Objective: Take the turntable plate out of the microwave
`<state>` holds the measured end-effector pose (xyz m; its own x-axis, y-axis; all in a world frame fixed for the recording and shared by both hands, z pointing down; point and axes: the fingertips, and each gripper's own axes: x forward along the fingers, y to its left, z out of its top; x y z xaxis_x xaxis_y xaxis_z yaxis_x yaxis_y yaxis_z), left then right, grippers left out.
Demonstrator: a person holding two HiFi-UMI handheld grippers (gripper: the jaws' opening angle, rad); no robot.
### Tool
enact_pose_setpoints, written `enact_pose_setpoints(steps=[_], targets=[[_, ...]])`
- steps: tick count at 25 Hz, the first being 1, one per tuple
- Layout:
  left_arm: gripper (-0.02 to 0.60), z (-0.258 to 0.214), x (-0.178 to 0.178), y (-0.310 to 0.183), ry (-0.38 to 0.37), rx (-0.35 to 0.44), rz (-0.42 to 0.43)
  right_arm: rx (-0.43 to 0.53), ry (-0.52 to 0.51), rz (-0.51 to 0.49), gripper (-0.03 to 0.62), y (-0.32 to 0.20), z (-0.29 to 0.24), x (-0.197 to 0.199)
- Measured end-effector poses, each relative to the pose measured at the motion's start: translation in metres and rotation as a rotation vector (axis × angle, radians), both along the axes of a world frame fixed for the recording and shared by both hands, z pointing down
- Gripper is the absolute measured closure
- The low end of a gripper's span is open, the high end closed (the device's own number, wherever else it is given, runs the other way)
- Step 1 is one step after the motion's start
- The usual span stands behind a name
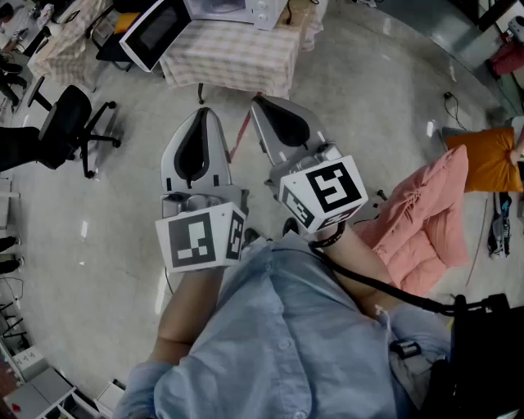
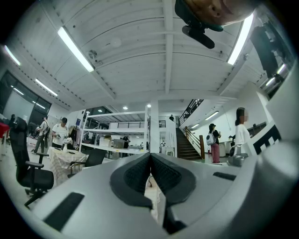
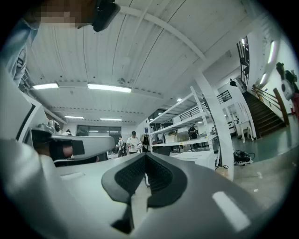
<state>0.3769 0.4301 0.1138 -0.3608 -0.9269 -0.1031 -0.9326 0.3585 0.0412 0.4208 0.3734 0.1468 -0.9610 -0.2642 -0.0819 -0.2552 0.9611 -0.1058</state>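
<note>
Over on the left an office chair [image 1: 70, 123] is pushed out onto the bare floor, well clear of the path. Further on, the counter [image 1: 229, 57] with its checked cloth carries the microwave [image 1: 237, 8]. Its door [image 1: 154, 33] hangs wide open to the left, presumably so the inside can be reached. The turntable plate itself shows in none of the views. From here I'd judge it is still sitting inside the oven, since neither tool has anything in it.

The person stands well back from that counter, both tools held in front of the chest and pointing roughly level toward it. That is a carrying posture rather than a reaching one. The left claw [image 1: 202, 116] is clenched, with its dark pads meeting at the tips and nothing between them but a sliver of the room beyond. Just beside it, the right claw [image 1: 262, 105] is clenched on nothing too (its own camera shows the same pinched-together pads). Each will have to open before it can take the plate's rim.

To the right, a pink garment [image 1: 426, 217] lies on the floor beside the person, and an orange cloth [image 1: 487, 159] lies past it. Both are well apart from the counter and look to have no part in the job. As I read it, the approach has yet to be made.
</note>
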Motion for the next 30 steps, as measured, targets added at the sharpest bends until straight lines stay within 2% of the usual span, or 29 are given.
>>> enact_pose_setpoints(steps=[13,25,30], targets=[[0.574,0.007,0.011,-0.012,-0.002,-0.020,-0.009,-0.018,-0.019,-0.023,0.595,-0.010,0.003,0.009],[0.574,0.011,0.031,-0.053,-0.005,-0.062,0.009,-0.111,-0.039,-0.022,0.595,-0.047,0.012,0.017],[0.574,0.028,0.014,-0.056,0.022,-0.071,0.003,-0.140,0.015,-0.033,0.595,-0.046,0.037,0.002]])
